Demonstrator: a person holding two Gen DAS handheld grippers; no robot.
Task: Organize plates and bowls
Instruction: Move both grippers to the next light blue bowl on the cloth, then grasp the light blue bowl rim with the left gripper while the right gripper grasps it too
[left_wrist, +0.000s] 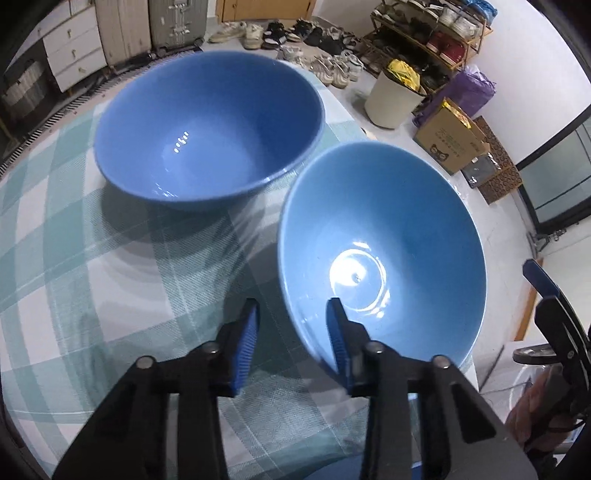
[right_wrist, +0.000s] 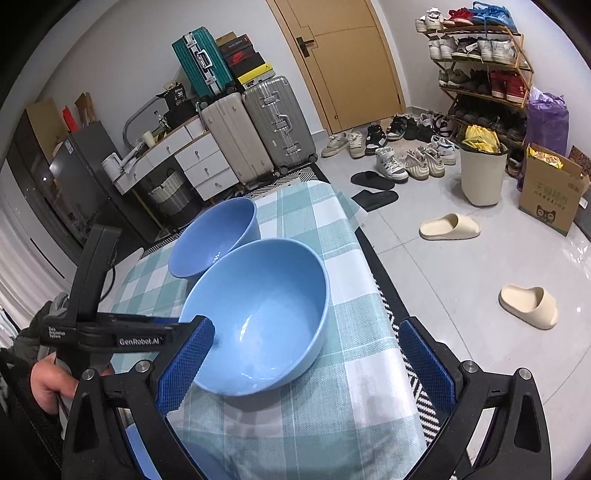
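Two blue bowls stand on the checked tablecloth (left_wrist: 74, 229). The darker blue bowl (left_wrist: 210, 125) stands upright at the far side; it also shows in the right wrist view (right_wrist: 218, 236). The lighter blue bowl (left_wrist: 380, 251) is tilted, nearer and to the right; it also shows in the right wrist view (right_wrist: 258, 317). My left gripper (left_wrist: 291, 325) straddles its near rim, one finger inside and one outside, with a gap left at the outer finger. My right gripper (right_wrist: 306, 354) is open and empty, just behind the lighter bowl. The left gripper (right_wrist: 207, 328) shows there at that bowl's rim.
The table's right edge (right_wrist: 373, 266) drops to a tiled floor with slippers (right_wrist: 450, 226), shoes, a bin (right_wrist: 482, 173) and a cardboard box (right_wrist: 550, 192). Suitcases (right_wrist: 273, 125) and a drawer unit (right_wrist: 199, 158) stand beyond the far edge.
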